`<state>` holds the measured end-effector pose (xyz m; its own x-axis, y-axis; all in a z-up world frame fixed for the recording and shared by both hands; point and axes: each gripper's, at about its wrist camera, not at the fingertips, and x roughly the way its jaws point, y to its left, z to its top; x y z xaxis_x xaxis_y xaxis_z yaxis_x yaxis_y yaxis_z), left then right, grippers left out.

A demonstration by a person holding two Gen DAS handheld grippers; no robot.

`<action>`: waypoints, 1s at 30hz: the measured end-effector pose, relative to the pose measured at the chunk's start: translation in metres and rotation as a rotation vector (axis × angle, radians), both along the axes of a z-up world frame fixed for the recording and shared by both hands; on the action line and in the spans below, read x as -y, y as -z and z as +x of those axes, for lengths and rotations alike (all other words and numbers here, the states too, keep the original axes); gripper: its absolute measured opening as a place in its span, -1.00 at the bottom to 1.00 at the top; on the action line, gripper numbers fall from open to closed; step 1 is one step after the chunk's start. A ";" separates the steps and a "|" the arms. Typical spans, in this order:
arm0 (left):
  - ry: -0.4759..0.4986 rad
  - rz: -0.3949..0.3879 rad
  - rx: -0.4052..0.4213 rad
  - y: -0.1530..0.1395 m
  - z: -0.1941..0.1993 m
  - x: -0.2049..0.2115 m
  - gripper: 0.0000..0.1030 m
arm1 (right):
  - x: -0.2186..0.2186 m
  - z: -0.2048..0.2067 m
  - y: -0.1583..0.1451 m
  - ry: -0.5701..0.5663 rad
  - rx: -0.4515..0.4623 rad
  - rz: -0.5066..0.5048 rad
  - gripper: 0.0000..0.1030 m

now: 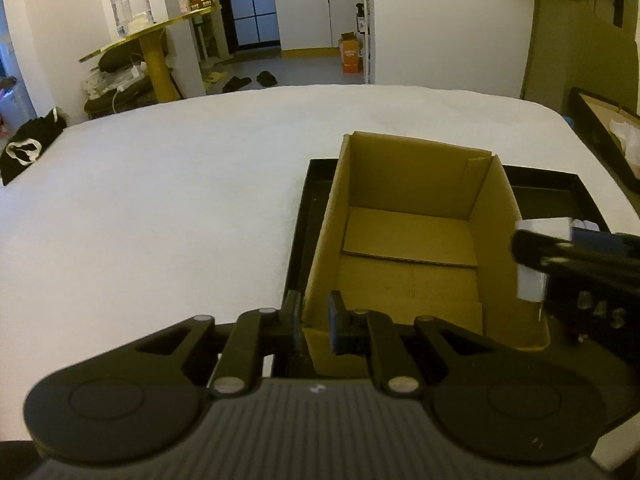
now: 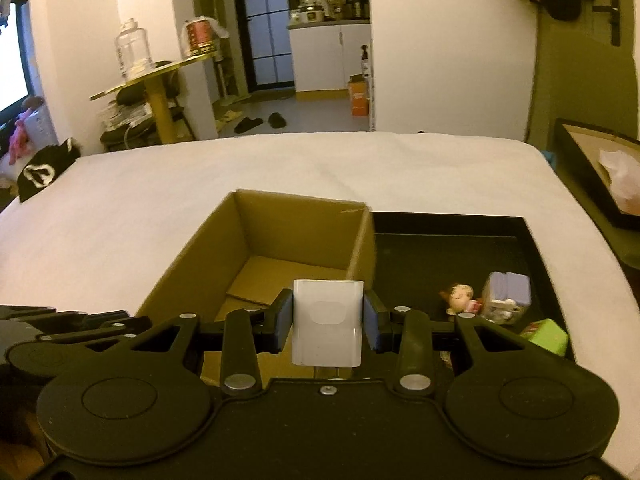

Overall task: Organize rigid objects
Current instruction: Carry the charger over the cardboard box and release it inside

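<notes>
An open cardboard box (image 1: 416,240) stands in a black tray (image 1: 308,208) on a white bed; its inside looks empty. My left gripper (image 1: 316,320) is shut on the box's near left wall, one finger on each side. My right gripper (image 2: 328,316) is shut on a white charger block (image 2: 327,322) and holds it over the box's (image 2: 256,248) near right corner. In the left wrist view the right gripper (image 1: 536,256) and the white block (image 1: 532,276) come in from the right at the box's right wall.
In the tray (image 2: 452,248) to the right of the box lie a small doll figure (image 2: 460,298), a pale purple box (image 2: 506,296) and a green block (image 2: 548,336). The white bed (image 1: 160,200) spreads left and behind. A dark framed tray (image 2: 592,168) stands off the bed's right.
</notes>
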<state>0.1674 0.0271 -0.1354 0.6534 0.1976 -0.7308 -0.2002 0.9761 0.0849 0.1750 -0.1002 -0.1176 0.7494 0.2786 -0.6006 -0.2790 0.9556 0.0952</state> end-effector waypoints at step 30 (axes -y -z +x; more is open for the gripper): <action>0.000 -0.048 -0.027 0.005 0.006 -0.002 -0.77 | 0.017 0.010 0.003 -0.053 -0.079 0.155 -0.12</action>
<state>0.1738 0.0296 -0.1399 0.6334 0.1616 -0.7567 -0.1981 0.9792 0.0434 0.1849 -0.1169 -0.1211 0.6838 0.4100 -0.6036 -0.3140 0.9120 0.2638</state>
